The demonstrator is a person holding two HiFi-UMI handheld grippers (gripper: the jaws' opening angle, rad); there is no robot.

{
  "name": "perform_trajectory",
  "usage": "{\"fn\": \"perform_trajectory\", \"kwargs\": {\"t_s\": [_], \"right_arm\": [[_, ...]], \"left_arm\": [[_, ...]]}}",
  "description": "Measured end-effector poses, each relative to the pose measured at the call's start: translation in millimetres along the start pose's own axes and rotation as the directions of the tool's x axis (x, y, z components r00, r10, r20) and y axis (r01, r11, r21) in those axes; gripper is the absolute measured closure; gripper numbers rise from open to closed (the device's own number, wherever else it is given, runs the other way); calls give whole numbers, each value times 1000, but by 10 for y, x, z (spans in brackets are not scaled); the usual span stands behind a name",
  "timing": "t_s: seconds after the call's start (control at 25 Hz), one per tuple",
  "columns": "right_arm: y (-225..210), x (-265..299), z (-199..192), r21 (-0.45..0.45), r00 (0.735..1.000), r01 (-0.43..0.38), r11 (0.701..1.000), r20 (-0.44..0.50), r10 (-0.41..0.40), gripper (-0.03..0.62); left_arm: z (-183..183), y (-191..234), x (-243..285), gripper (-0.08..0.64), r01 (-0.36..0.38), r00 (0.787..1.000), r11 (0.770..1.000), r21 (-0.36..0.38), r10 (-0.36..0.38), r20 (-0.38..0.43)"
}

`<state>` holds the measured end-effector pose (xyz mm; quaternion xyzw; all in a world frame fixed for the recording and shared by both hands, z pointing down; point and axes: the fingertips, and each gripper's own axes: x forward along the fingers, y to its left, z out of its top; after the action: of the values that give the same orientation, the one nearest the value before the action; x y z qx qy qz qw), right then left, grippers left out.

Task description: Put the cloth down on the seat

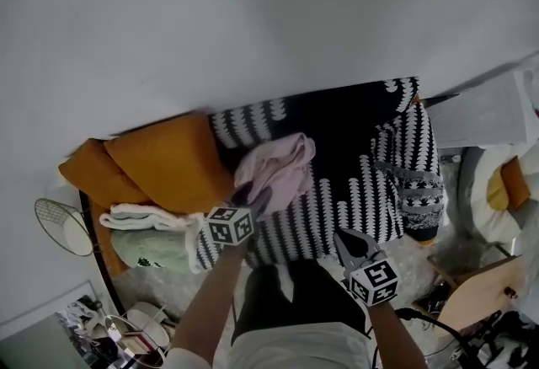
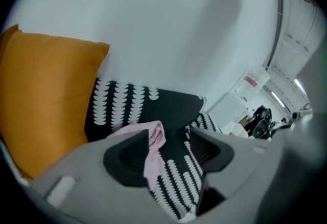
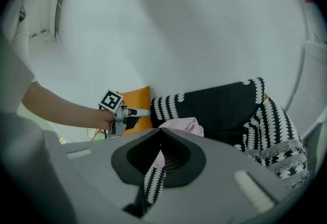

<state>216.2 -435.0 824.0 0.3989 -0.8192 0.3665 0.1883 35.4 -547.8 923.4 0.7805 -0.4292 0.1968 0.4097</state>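
A crumpled pink cloth [image 1: 274,169] lies on the sofa seat [image 1: 337,199], which is covered by a black-and-white patterned throw. My left gripper [image 1: 251,199] is at the cloth's near edge. In the left gripper view its jaws stand wide apart, and a fold of the pink cloth [image 2: 153,154] lies loose beside the left pad, not pinched. My left gripper [image 2: 168,136] is open. My right gripper [image 1: 349,243] hovers over the seat's front edge, away from the cloth. In its own view the right gripper [image 3: 159,132] is shut with nothing in it, and the pink cloth [image 3: 181,126] lies beyond.
Orange cushions [image 1: 160,161] lean at the seat's left end, with folded green and white towels [image 1: 147,232] in front of them. The throw drapes over the right armrest [image 1: 413,173]. A round wire object [image 1: 63,227] sits far left. Wooden furniture [image 1: 480,291] stands at the lower right.
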Motion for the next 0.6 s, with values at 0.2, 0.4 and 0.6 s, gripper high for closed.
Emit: {"fn": "perform_trajectory", "kwargs": {"t_s": [0.2,0.4,0.6], "right_arm": [[143,-172,132,-22,1000,-8,1000,17,8,586],[392,-317,219,-61,1000,-18,998,21,19,586],[639,-420,299,-103,999,-20,995,28,23,586]], "left_arm": [[187,-211,-297,362,7,999,1000,20,-8,42],[307,-380,-695,404,8,996,1000,22,-10,94],[353,-523,-1133,508,-14,987,998,53,5,161]]}}
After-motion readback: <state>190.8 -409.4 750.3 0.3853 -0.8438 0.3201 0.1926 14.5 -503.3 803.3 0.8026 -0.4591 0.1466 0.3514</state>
